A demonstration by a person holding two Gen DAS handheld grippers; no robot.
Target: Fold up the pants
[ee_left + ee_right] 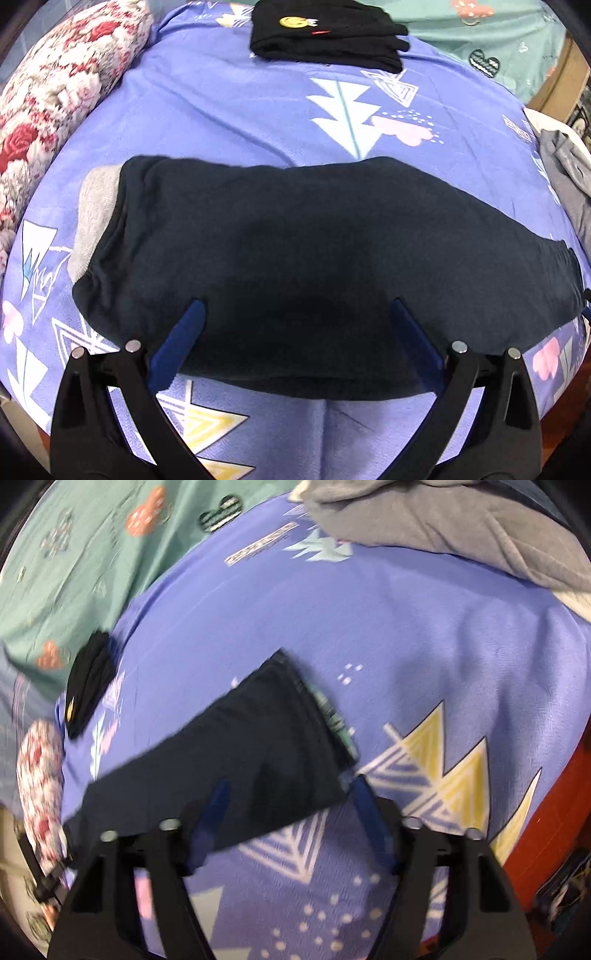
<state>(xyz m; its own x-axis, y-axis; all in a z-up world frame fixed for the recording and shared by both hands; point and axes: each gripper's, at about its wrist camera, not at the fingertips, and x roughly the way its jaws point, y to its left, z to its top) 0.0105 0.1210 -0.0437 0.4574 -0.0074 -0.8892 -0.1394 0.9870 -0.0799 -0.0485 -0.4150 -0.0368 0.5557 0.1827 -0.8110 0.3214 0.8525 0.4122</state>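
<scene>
The dark navy pants (295, 258) lie folded into a long band across the bed, on a purple bedsheet (229, 122) printed with white, yellow and pink tree shapes, closer to the bed's near edge than to its far one. In the left wrist view the band runs from side to side, with a grey lining or inner layer (94, 221) showing at its left end. The left gripper (297, 306) is spread wide, its two blue fingers (181, 339) reaching over the near edge of the pants with dark cloth between and under them; it has hold of nothing, and whether the tips touch the cloth cannot be told. In the right wrist view, which is blurred, the pants (240, 764) run aslant from lower left to upper right, ending in a hem beside a patterned greenish strip (334, 720). The right gripper (290, 786) is also wide apart and grips nothing: its left finger lies over the dark cloth near the near corner of that end, while its right finger is over bare sheet just beside the corner. At the bed's far edge lies a folded black garment (325, 37) with a yellow smiley patch. A floral pillow (55, 96) rests along the left edge, a heap of grey clothes (443, 524) at the right edge, and a teal sheet (66, 565) beyond.
</scene>
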